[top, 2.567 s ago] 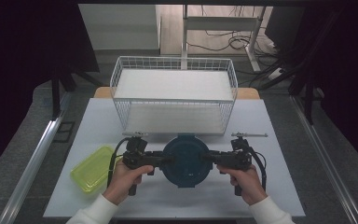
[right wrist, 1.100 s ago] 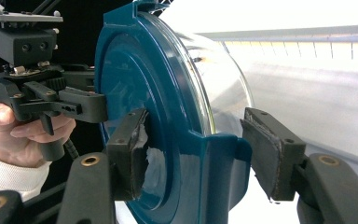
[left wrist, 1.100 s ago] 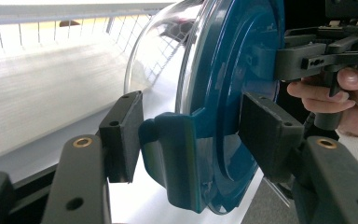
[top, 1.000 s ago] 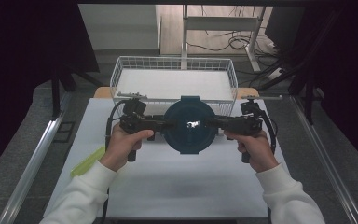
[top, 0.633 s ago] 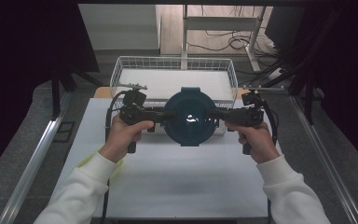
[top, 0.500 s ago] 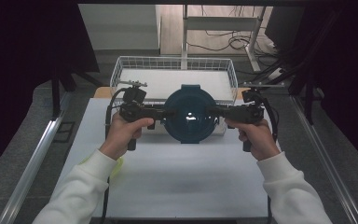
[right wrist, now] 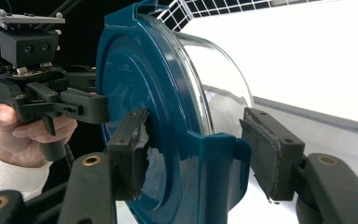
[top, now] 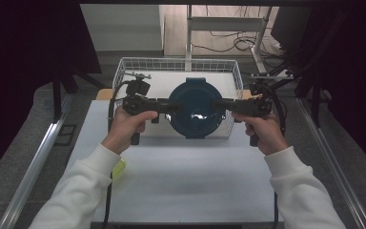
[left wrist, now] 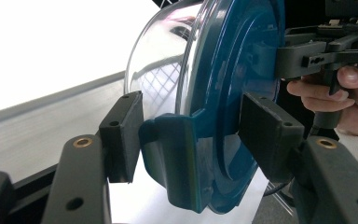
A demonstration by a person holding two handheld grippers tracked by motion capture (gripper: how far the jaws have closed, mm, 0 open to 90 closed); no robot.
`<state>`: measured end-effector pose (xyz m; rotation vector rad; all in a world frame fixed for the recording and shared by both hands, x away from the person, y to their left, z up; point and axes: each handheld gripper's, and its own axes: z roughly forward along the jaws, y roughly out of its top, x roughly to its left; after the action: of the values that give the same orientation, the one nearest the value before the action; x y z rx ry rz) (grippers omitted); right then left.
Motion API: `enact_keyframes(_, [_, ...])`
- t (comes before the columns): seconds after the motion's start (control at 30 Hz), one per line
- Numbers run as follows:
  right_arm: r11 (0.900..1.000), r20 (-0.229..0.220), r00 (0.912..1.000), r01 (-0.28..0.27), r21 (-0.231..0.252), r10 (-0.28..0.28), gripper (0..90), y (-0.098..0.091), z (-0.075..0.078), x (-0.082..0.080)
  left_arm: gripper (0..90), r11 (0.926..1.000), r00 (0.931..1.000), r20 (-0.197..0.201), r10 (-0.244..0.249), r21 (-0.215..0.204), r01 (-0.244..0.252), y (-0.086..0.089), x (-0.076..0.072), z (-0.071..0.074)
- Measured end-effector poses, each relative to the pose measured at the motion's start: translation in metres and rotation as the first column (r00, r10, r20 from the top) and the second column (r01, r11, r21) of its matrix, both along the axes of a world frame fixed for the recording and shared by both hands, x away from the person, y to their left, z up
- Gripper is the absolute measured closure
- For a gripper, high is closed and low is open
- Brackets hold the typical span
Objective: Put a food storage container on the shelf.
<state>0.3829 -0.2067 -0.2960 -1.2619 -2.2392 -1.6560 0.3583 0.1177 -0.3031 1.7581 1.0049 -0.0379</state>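
Container [top: 196, 109], a lidded glass bowl with a blue lid, hangs lifted off the table [top: 181, 176] at the wire basket's [top: 124, 71] front edge, clamped by its side latches between left gripper [top: 164, 106] and right gripper [top: 224, 106], lowering inside seemingly left.

You hold a clear glass bowl [left wrist: 158, 74] under a glossy teal plastic lid [right wrist: 140, 107]; white wire basket [top: 124, 67]; matt white table [top: 190, 181].
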Motion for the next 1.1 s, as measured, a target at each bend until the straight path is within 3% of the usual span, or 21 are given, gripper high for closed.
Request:
enact_keyframes(0.67, [0.9999,0.018,0.9998,0.000,0.013,0.000,43.4,0.004,0.018,0.020,41.7,1.0000,1.0000,-0.001,-0.008,0.003,0.008,0.006,0.022,0.017])
enact_keyframes(1.1, [0.9999,0.015,0.9998,0.010,0.011,-0.010,43.4,0.006,0.031,0.036,41.7,0.9999,0.9998,-0.009,-0.017,-0.002,0.017,0.008,0.044,0.031])
